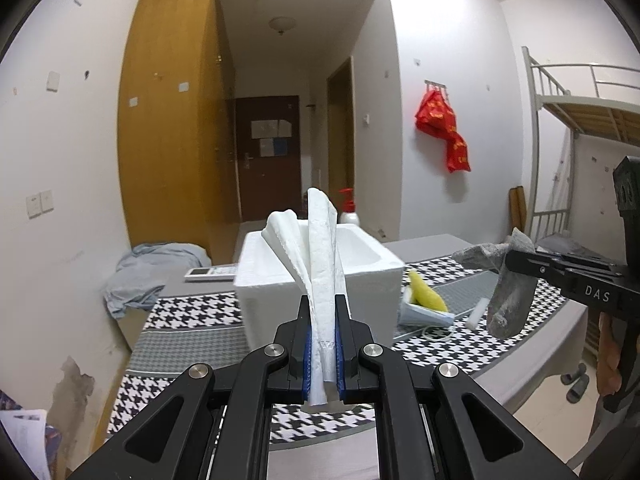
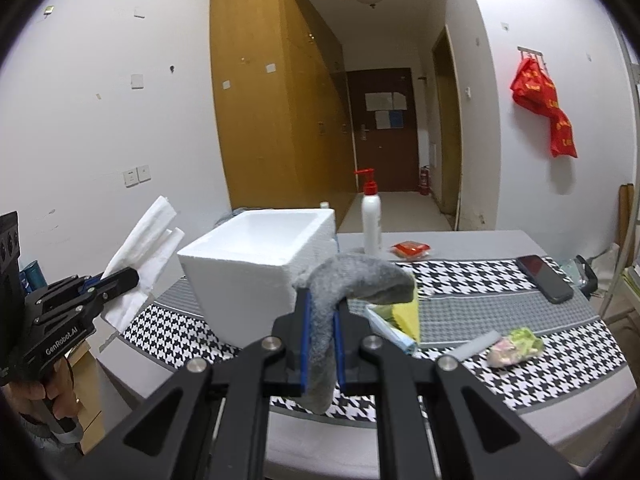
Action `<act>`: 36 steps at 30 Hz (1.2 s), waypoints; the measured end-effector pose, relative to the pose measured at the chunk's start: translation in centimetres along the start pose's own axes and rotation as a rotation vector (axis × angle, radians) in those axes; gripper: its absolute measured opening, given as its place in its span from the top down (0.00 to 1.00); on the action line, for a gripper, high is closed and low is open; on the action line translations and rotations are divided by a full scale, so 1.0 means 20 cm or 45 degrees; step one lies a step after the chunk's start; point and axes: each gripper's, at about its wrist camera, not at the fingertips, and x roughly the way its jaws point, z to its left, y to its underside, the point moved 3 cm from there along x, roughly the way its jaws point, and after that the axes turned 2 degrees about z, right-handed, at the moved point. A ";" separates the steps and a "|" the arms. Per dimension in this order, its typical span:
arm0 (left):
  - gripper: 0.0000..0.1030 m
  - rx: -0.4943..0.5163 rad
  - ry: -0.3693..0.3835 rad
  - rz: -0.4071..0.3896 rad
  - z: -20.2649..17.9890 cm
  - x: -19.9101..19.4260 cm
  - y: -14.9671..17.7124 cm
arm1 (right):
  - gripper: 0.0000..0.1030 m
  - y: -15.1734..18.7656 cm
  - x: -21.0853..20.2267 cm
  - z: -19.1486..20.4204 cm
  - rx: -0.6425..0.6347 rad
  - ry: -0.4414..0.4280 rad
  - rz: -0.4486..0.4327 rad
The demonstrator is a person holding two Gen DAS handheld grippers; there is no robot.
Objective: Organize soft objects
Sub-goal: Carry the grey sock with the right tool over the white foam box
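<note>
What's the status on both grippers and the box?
Left hand-held gripper shut on white tissue. Right shut on grey cloth. Foam box open, unobstructed.

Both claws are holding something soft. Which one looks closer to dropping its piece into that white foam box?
Probably the left claw: its white folded cloth lines up with the foam box straight ahead. The right claw, gripping a grey sock, sits off the box's side.

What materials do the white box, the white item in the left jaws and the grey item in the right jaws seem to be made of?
White box: probably foam polystyrene; matte, grainy, thick walls with crumbly edges.
White item: seemingly paper towel or tissue; thin folded layers with an embossed, dimpled surface.
Grey item: apparently fleece or a fuzzy knit; nappy matte surface, drooping limply. The exact fibre cannot be told.
</note>
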 end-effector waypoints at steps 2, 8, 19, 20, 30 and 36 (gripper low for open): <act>0.91 -0.011 -0.014 -0.002 0.03 0.00 0.00 | 0.87 -0.01 0.02 0.02 -0.010 -0.015 0.004; 0.91 -0.034 -0.044 0.007 0.10 0.00 0.01 | 0.87 -0.04 0.09 0.10 -0.043 -0.055 0.015; 0.91 -0.081 -0.106 0.004 0.24 -0.01 0.02 | 0.87 -0.12 0.20 0.21 -0.088 -0.102 0.005; 0.91 -0.086 -0.113 0.006 0.25 0.00 0.02 | 0.87 -0.14 0.20 0.22 -0.095 -0.104 -0.002; 0.91 -0.120 -0.141 0.017 0.33 0.04 0.02 | 0.87 -0.27 0.27 0.32 -0.169 -0.132 -0.030; 0.91 -0.116 -0.163 0.018 0.35 0.04 0.01 | 0.87 -0.32 0.36 0.35 -0.178 -0.150 -0.013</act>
